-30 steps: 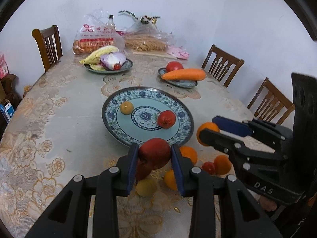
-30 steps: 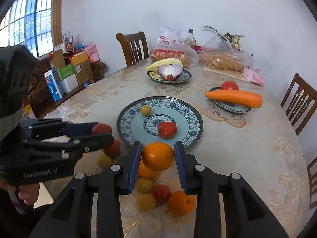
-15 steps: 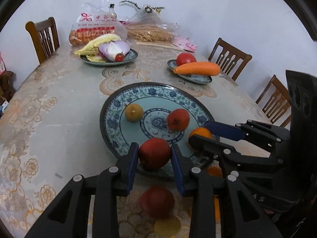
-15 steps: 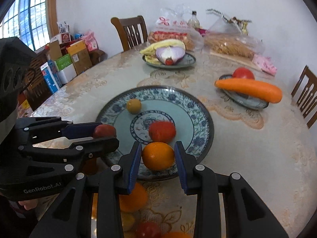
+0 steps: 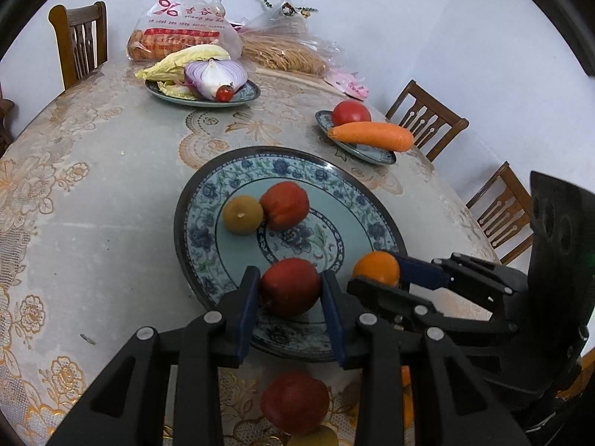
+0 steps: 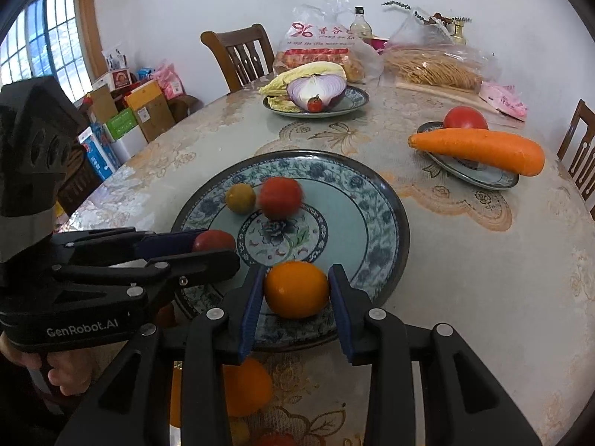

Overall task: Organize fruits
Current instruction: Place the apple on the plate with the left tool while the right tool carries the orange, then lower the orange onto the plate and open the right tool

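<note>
Over the near rim of the patterned plate [image 5: 375,219], the left gripper [image 5: 290,290] clamps a red fruit [image 5: 290,285] while the right gripper [image 6: 296,293] clamps an orange [image 6: 296,289].

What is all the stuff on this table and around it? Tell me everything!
big plate: one, blue flowered, table middle
yellow fruit: one, on big plate, touching a red fruit
dark red fruit: one, in left tongs, over big plate
orange: one, in right tongs, over big plate
loose fruits: several, red, orange, yellow, near table edge
carrot and tomato: one each, small plate on the right
cabbage, half onion, cherry tomato: far plate
bags: a few, clear plastic, far edge
chairs: several, brown, around table
boxes: many colours, by window
left tongs: black and blue
right tongs: black and blue
hand: one, holding left tongs
</note>
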Demonstrator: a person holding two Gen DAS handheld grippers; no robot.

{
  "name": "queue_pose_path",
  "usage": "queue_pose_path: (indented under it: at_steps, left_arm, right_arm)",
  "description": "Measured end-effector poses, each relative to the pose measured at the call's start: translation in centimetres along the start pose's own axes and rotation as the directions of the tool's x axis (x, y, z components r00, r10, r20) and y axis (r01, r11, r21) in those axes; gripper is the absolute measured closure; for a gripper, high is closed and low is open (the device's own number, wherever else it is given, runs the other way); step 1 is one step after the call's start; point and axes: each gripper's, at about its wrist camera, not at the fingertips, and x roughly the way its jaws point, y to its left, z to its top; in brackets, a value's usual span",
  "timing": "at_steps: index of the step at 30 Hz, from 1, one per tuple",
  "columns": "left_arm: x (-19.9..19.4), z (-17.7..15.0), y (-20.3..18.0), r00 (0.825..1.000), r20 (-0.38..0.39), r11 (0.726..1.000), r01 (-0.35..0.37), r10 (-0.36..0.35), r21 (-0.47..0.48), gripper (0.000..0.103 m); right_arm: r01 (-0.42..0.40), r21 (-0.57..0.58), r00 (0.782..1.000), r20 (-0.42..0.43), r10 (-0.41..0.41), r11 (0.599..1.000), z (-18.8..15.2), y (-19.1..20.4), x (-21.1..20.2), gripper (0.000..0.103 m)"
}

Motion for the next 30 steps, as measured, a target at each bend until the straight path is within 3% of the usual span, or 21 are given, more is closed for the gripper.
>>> queue_pose_path:
  at_steps: [3,6,9,11,13,20,23,30]
  left_arm:
    - [-0.2,-0.2,-0.2,1.0,0.002,1.0,-0.012,0.012,0.006,0.068]
    - [-0.9,-0.6,-0.9,0.996,0.033,0.996,-0.082,0.081,0.039,0.061]
    - [-2.2,-1.3,-1.6,0.986,0.085,0.986,-0.148,0.142,0.07,0.049]
    - [-2.9,-1.7,-1.8,0.984,0.104,0.986,-0.152,0.144,0.071,0.031]
    - [-3.7,-2.4,-1.8,0.983,0.124,0.988,-0.142,0.134,0.064,0.026]
    - [-4.8,-4.6,-2.1,0.986,0.097,0.989,-0.138,0.132,0.051,0.026]
    - [-5.2,-5.7,-2.8,0.991,0.071,0.991,-0.119,0.115,0.063,0.026]
    - [-8.0,-7.1,-4.8,0.987,0.121,0.989,-0.115,0.104,0.09,0.026]
  right_arm:
    - [-0.002,0.0,1.0,-0.008,0.002,1.0,-0.2,0.0,0.0,0.067]
    - [0.014,-0.013,1.0,-0.008,-0.014,1.0,-0.3,0.2,-0.2,0.067]
    - [0.016,-0.019,1.0,-0.007,-0.016,1.0,-0.5,0.4,-0.7,0.067]
    - [0.017,-0.029,1.0,-0.002,-0.017,0.999,-0.7,0.6,-1.1,0.067]
    - [0.036,-0.043,0.999,0.005,-0.036,0.998,-1.0,0.8,-1.6,0.066]
    - [0.118,-0.112,0.992,0.053,-0.112,0.987,-2.3,2.7,-3.6,0.061]
    - [0.11,-0.091,0.993,0.054,-0.105,0.99,-2.8,2.6,-4.4,0.061]
    - [0.11,-0.06,0.99,0.097,-0.104,0.992,-4.2,2.5,-7.6,0.059]
